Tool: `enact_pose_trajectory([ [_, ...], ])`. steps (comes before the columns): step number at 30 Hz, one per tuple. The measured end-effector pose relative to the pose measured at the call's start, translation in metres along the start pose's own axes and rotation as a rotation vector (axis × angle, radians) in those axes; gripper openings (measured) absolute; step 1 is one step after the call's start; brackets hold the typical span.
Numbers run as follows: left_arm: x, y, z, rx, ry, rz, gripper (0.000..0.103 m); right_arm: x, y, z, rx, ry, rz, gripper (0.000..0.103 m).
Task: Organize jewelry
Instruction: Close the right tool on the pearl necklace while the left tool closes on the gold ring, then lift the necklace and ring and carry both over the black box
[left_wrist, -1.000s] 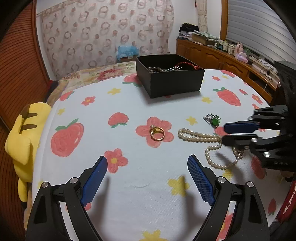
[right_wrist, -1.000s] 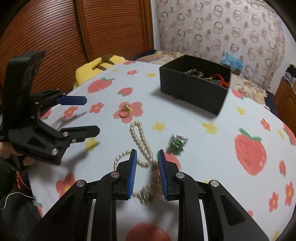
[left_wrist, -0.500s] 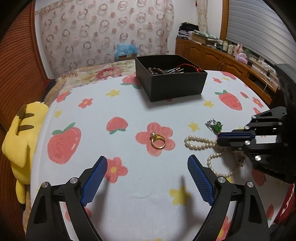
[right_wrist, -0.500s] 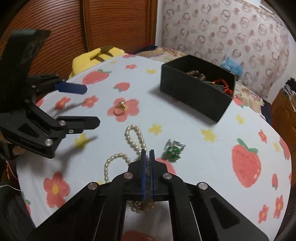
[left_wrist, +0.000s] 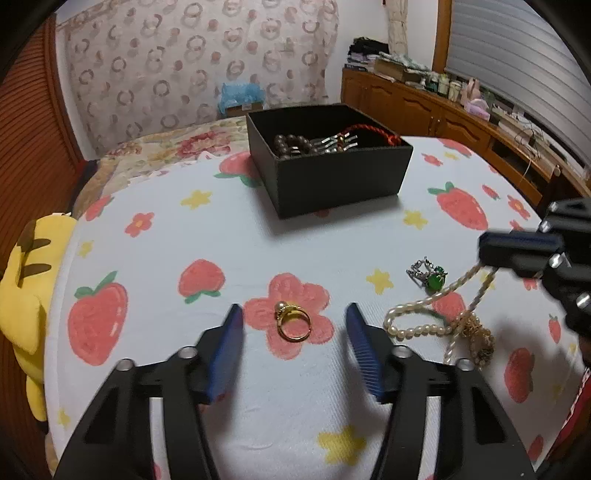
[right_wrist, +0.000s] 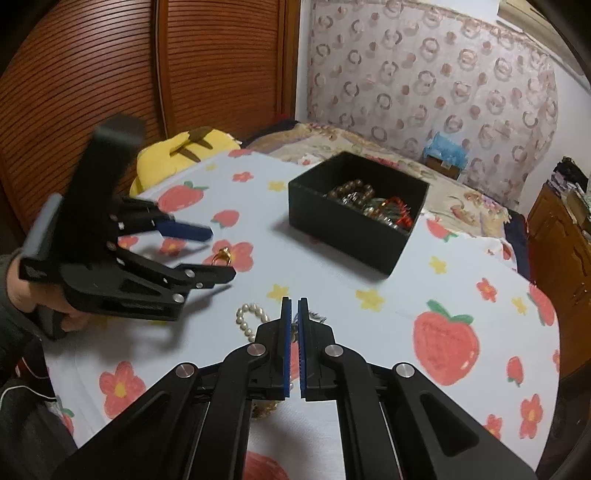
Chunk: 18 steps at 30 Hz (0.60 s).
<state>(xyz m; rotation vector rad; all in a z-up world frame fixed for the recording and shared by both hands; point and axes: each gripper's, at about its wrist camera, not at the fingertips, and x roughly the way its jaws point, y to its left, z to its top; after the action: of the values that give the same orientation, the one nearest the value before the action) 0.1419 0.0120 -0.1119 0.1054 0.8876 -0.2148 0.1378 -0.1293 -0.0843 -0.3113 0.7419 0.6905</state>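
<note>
Your left claw (left_wrist: 293, 325) pointed steeply down at the surface (left_wrist: 229, 243), its blue pads (left_wrist: 229, 343) standing on either side of the gold ring (left_wrist: 293, 321). Its jaws had just been closing; they stood about half open, with the ring between them but neither pad touching it. In the right wrist view your left hand (right_wrist: 55, 306) wrapped the handle from below, sleeve at the frame edge, and the tool looked motion-blurred.

Your right claw (right_wrist: 294, 306) also angled down, with its pads pressed together on the pearl necklace (left_wrist: 421, 314). In the left wrist view the strand ran taut from the pinched pads down to the cloth, so one part was raised while the loop lay flat. In the right wrist view only a curl of pearls showed left of the fingers (right_wrist: 286, 332).

The ring lay flat on a red flower print, a plain gold band with a small pale bead at the top. The necklace was cream-white, with small round beads, and a tangle of gold chain (left_wrist: 476, 339) sat against its near end. A green-stone silver piece (left_wrist: 430, 275) lay just beyond the pearls, apart from the ring.

The black box (left_wrist: 328, 177) stood open farther back on the surface, well apart from the loose pieces. It held dark brown beads, silver links and a red cord. A yellow plush toy (left_wrist: 22, 288) sat at the left edge.
</note>
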Motion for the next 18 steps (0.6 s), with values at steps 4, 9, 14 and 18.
enact_pose_trajectory([
  [4, 0.004, -0.001, -0.003, 0.004, 0.003, 0.007, 0.031, -0.010, -0.004, 0.006, 0.006, -0.025, -0.004, 0.004],
  [9, 0.003, 0.005, -0.002, -0.019, 0.001, 0.005, 0.019, -0.022, -0.004, 0.015, 0.006, -0.057, -0.007, 0.004],
  [14, 0.003, 0.006, -0.001, -0.032, -0.006, 0.012, 0.019, -0.038, -0.001, 0.025, -0.006, -0.091, -0.016, 0.004],
  [18, -0.004, 0.008, 0.000, -0.047, -0.023, 0.012, 0.019, -0.051, 0.002, 0.035, -0.021, -0.116, -0.027, 0.004],
])
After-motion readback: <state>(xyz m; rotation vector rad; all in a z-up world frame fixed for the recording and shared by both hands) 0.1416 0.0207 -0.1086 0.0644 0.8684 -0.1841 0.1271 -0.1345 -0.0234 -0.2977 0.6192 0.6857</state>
